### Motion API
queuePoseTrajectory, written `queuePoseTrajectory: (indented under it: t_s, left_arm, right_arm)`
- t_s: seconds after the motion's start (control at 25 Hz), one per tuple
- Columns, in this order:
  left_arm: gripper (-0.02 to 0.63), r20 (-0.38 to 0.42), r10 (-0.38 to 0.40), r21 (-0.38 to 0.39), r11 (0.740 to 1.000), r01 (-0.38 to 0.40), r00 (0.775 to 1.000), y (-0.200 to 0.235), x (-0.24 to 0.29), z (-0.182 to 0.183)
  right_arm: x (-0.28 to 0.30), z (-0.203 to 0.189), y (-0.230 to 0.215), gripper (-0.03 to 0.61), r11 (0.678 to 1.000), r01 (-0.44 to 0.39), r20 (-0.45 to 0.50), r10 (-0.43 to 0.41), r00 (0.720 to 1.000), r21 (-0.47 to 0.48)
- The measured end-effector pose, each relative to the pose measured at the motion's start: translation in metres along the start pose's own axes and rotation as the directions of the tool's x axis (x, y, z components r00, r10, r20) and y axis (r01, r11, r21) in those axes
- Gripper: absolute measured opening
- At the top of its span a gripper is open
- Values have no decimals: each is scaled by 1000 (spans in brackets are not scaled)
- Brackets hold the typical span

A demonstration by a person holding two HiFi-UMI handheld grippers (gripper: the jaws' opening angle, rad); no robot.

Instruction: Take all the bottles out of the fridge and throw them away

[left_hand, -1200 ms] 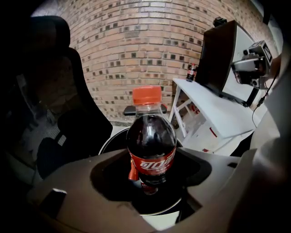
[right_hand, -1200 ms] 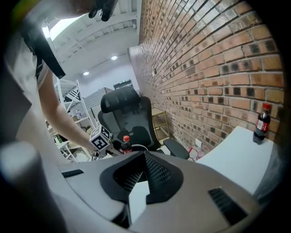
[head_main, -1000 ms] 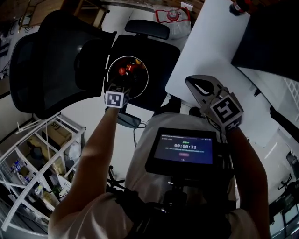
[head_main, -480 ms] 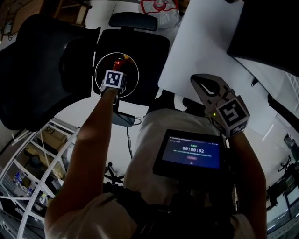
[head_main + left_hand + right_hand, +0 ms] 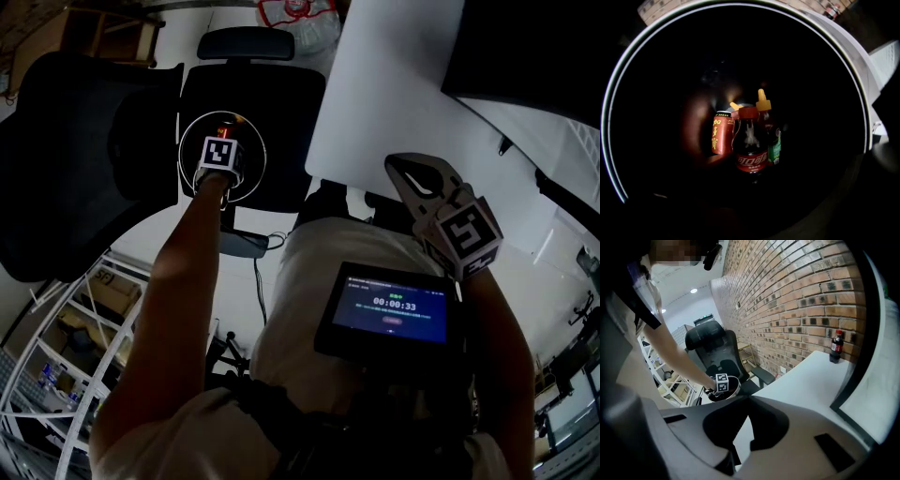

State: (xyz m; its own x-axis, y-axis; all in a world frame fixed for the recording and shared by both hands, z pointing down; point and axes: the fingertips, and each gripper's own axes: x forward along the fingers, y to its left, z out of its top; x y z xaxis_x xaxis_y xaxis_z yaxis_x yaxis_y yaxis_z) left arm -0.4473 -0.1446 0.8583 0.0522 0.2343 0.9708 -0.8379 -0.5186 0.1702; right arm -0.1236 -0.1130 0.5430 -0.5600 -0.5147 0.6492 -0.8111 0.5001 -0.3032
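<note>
A round black bin with a white rim (image 5: 185,141) stands on an office chair's seat (image 5: 281,103). My left gripper (image 5: 221,136) hangs over its mouth; its marker cube hides the jaws. In the left gripper view, the bin's rim (image 5: 628,84) rings a dark inside. At the bottom lie a cola bottle (image 5: 750,145), a red can (image 5: 722,136) and a green-labelled bottle (image 5: 773,143); the jaws are lost in the dark. My right gripper (image 5: 401,167) is shut on nothing near the white table (image 5: 394,84). Another cola bottle (image 5: 837,346) stands on that table (image 5: 811,376) by the brick wall.
A second black office chair (image 5: 56,178) stands to the left. A white wire shelf (image 5: 56,366) with clutter fills the lower left. A small screen (image 5: 394,305) sits at the person's chest. A dark fridge door edge (image 5: 862,357) is at the right.
The left gripper has moved forward over the bin, and its cube now covers the opening. The right gripper has stayed about where it was.
</note>
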Motion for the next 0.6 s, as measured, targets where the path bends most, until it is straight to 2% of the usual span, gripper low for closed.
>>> queuePoseTrajectory:
  t_s: [0.16,0.32,0.36,0.48,0.56,0.6]
  left_arm:
    - [327,70,26,-42,999,-23,997,10,-13,8]
    - [316,168,81,-62,995,-72,982,13,-32,12]
    - [215,204,98,-69,994,-86,974,13,-41,11]
    - [48,347,154,-57,988,-143,925,5,-82,15]
    - [3,442,152,-46,988,-147,884,-5,-111,17]
    - [2,486,139,-47,990,-133,863,-12,-123,18]
  right_arm:
    - [1,1,-5,0,1000,11,25,-11,1000,8]
    - [3,1,-6,0,1000,9,64,-10,998,4]
    - [2,1,-6,0,1000,13,84,-13,996,1]
    - [-12,3,-8,0,999,39,136,-36,990,-19]
    - [-26,5,-7,0,998,57,160,-53,986,-18]
    - [-33,4,-6,0,998,63,172,-60,983,-13]
